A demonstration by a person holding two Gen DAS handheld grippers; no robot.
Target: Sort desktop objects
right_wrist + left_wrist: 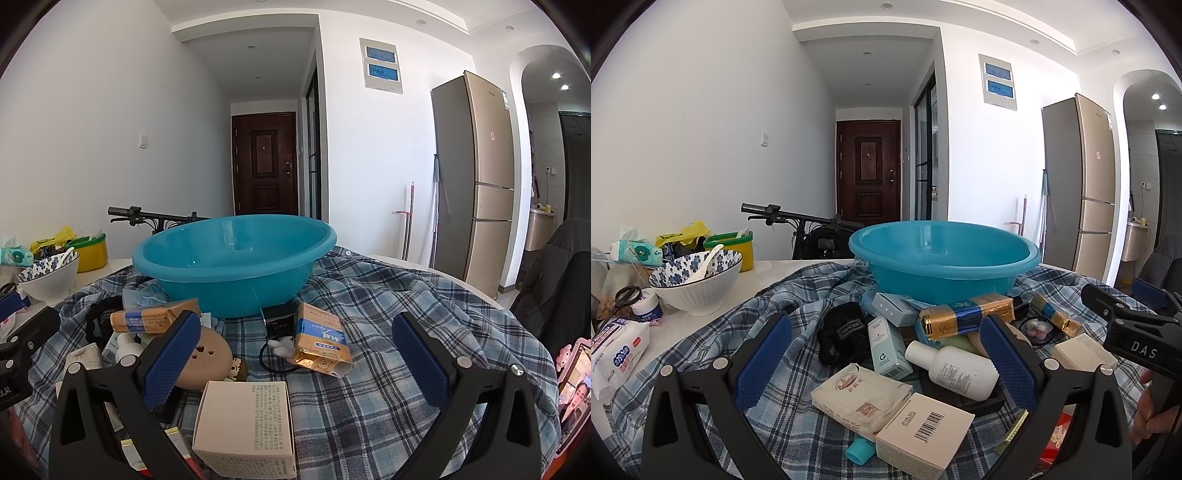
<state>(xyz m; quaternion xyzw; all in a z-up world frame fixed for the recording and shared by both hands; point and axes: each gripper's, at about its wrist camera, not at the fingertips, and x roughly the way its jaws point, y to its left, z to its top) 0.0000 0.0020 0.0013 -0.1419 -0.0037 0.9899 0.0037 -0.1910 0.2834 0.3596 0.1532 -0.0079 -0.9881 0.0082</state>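
A blue basin (943, 254) (232, 254) stands empty on a plaid cloth (388, 314). In front of it lies a pile of small items. My left gripper (884, 360) hangs open above a white bottle (955, 369), a soap packet (860, 400), a barcoded box (923, 434), a teal box (888, 347) and a black scrunchie (844, 334). A gold-and-blue carton (966, 315) leans against the basin. My right gripper (295, 363) is open over a white box (245, 424), near a second gold-and-blue carton (321, 339), a brown pouch (207, 356) and a black hair tie (275, 360). The right gripper's body (1134, 332) shows in the left wrist view.
A patterned bowl with a spoon (696, 277), scissors (622, 299), a wet-wipes pack (617, 350), tissues (635, 251) and a yellow tub (733, 247) crowd the table's left side. A phone (574, 395) stands at the right. A bicycle handlebar (786, 216) and a fridge (476, 177) lie beyond.
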